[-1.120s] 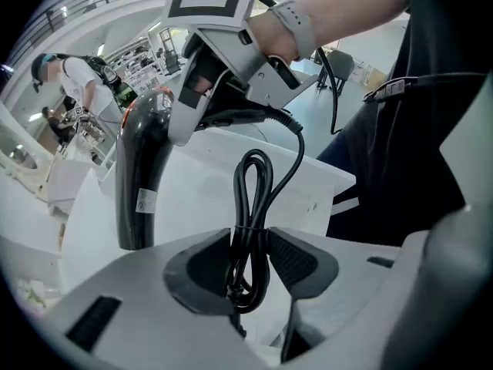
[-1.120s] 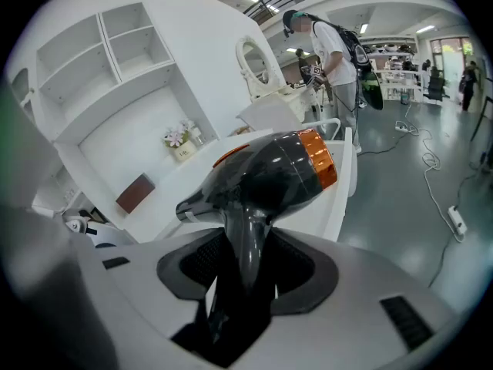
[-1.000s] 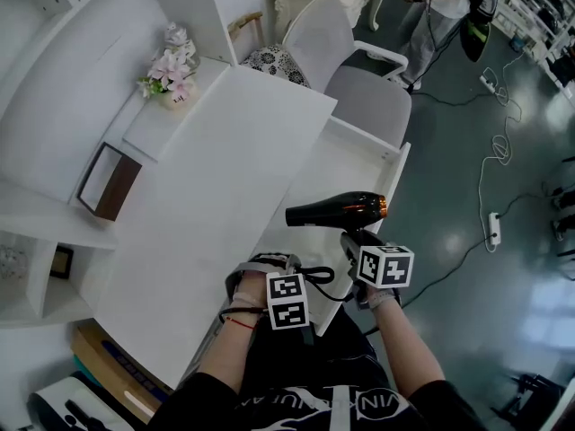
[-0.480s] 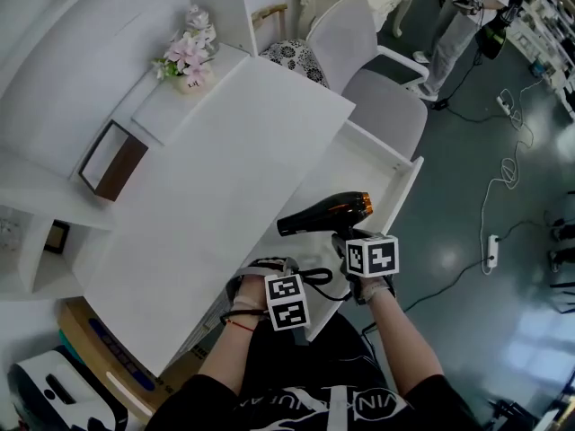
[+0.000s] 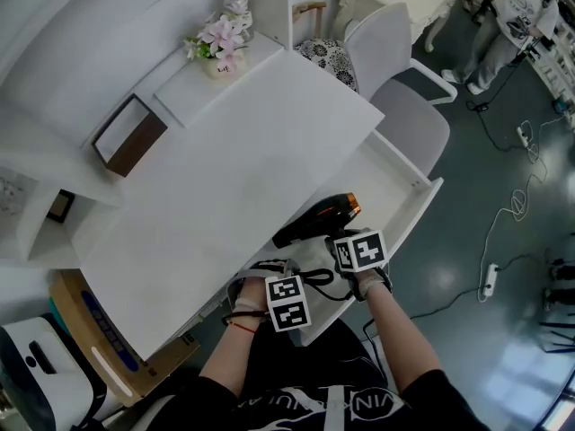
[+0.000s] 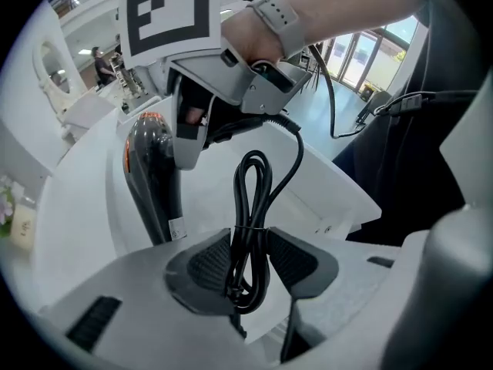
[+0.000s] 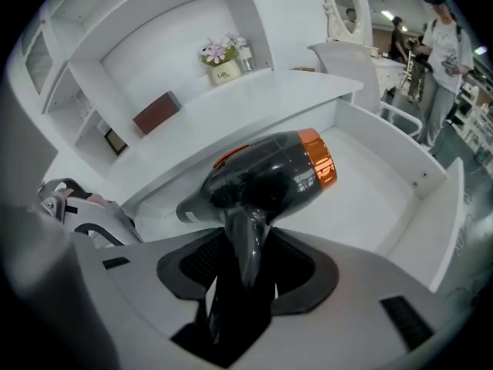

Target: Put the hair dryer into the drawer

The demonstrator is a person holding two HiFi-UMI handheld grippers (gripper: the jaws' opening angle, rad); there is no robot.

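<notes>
The black hair dryer [image 5: 314, 221] with an orange band hangs tilted over the open white drawer [image 5: 400, 196], its nozzle toward the desk. My right gripper [image 5: 349, 243] is shut on its handle; in the right gripper view the handle [image 7: 248, 245] runs between both pads and the body [image 7: 269, 177] sits over the drawer floor [image 7: 381, 195]. My left gripper [image 5: 277, 277] is shut on the bundled black cord [image 6: 248, 230], just left of the dryer [image 6: 150, 179]. The cord runs up to the right gripper [image 6: 208, 91].
A white desk top [image 5: 234, 169] lies left of the drawer, with a flower pot [image 5: 220, 43] and a brown box [image 5: 130, 135] on the shelf behind. A white chair [image 5: 404, 88] stands beyond the drawer. A person [image 5: 517, 16] stands at the far right. Cables lie on the floor.
My right gripper has lowered the hair dryer toward the drawer and rolled it, so the nozzle now dips to the left. The left gripper has rolled but kept its place with the cord.
</notes>
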